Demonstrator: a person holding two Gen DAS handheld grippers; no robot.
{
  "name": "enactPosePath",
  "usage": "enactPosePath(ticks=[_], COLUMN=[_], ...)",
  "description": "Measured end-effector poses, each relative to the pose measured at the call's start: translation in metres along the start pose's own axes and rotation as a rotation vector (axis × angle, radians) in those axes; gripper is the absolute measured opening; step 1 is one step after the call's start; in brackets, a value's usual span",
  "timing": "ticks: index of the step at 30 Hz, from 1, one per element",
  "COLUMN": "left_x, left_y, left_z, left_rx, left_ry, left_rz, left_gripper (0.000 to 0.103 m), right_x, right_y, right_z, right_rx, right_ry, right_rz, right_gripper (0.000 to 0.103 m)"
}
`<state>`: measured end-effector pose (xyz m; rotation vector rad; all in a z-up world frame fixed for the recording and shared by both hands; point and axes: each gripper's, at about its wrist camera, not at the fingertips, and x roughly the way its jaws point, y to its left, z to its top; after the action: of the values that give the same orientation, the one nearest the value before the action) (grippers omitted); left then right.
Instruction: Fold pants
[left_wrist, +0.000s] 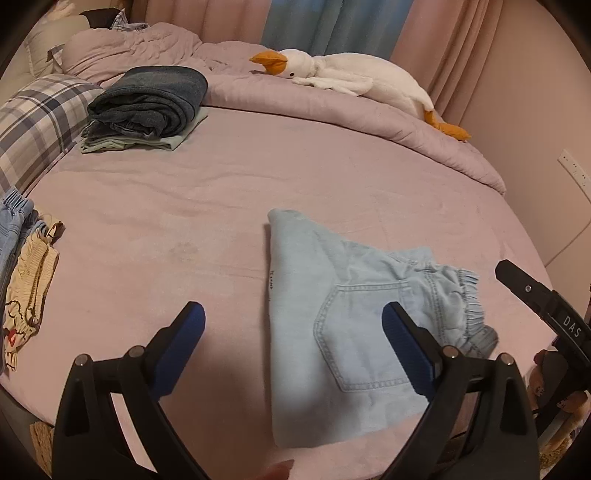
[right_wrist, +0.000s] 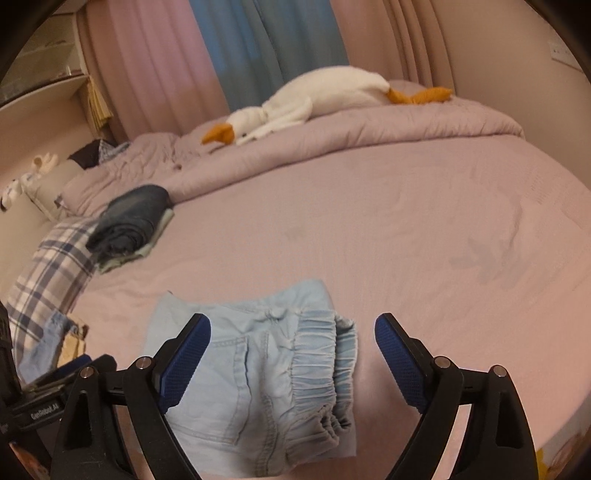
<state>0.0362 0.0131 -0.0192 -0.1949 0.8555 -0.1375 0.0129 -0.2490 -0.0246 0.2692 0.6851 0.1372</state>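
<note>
Pale denim pants (left_wrist: 343, 317), folded into a compact packet near the bed's (left_wrist: 184, 229) front edge, lie released beneath the left gripper (left_wrist: 293, 334) and right gripper (right_wrist: 293, 349), both gaping empty; next, probably, stacking on the folded pile (left_wrist: 147, 107).

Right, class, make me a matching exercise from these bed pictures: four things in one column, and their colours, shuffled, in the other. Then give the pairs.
Things:
1. folded pants nearest the grippers
2. plush goose
3. pillow at the left edge
4. top of the clothes stack

Colours:
A. white with orange beak and feet
B. dark blue denim
C. pale blue denim
D. plaid, blue-grey and white

Pairs: 1-C, 2-A, 3-D, 4-B
</note>
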Motion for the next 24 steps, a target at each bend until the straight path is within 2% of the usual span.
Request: enactPosePath(ticks=[7,24], left_x=[-0.013,-0.017], left_y=[-0.006,-0.002], left_z=[0.001,0.002], left_rx=[-0.002,-0.025], left_ry=[-0.020,-0.020], left_rz=[0.008,0.007], left_gripper=[0.101,0.101], right_x=[-0.006,-0.004], right_y=[0.003,0.008], right_z=[0.001,0.000], right_rx=[-0.015,-0.039], right_ry=[-0.025,-0.003], right_rz=[0.001,-0.008], right_gripper=[0.091,0.091])
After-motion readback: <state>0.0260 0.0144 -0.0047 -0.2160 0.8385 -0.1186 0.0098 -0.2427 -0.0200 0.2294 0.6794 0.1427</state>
